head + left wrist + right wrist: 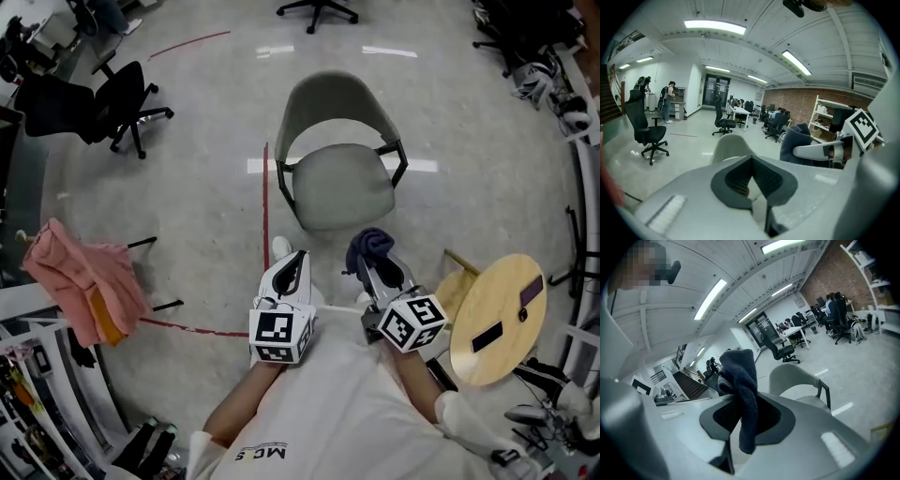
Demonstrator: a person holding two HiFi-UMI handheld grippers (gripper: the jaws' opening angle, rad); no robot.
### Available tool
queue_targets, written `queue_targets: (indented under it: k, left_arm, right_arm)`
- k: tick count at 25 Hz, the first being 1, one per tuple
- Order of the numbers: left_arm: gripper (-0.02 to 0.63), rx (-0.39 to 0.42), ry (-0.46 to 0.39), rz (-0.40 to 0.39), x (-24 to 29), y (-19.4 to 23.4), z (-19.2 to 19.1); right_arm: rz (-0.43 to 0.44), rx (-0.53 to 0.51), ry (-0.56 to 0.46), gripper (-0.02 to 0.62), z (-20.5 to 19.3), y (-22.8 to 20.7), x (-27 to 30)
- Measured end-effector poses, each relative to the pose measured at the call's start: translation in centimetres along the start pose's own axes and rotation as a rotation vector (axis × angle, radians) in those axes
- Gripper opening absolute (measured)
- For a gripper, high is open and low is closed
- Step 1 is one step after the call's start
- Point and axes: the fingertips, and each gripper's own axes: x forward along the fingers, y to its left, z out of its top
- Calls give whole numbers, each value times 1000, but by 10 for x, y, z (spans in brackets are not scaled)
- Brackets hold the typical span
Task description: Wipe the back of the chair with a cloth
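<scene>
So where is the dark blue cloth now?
Head view, right of centre: the dark blue cloth is clamped in the right gripper, near the grey chair.

Only the shirt point(319, 412) bears print, at 6 o'clock in the head view: inverted letters, roughly "MC S".

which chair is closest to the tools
The pale grey shell chair with dark armrests, directly ahead of the left tool and right tool. The black wheeled office chairs stand farther off.
</scene>
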Motion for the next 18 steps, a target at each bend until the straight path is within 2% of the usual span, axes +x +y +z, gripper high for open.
queue_targets:
  k: [4,8,12,15,18]
  left_arm:
    - [2,-2,3,-32,7,76,26]
    - [1,-28,30,-105,17,133,44]
    - [2,9,37,-173,37,158,54]
    - [2,32,42,-205,52,165,59]
    - [2,45,43,-217,63,167,68]
  right_arm:
    - [-64,1,-19,75,15,31,64]
    - [-142,-9,-69,75,28,57,112]
    - [-136,-87,-90,76,36,84,145]
    - [-165,-78,-102,75,40,84,156]
    - [-225,-25,-115,76,43,70,161]
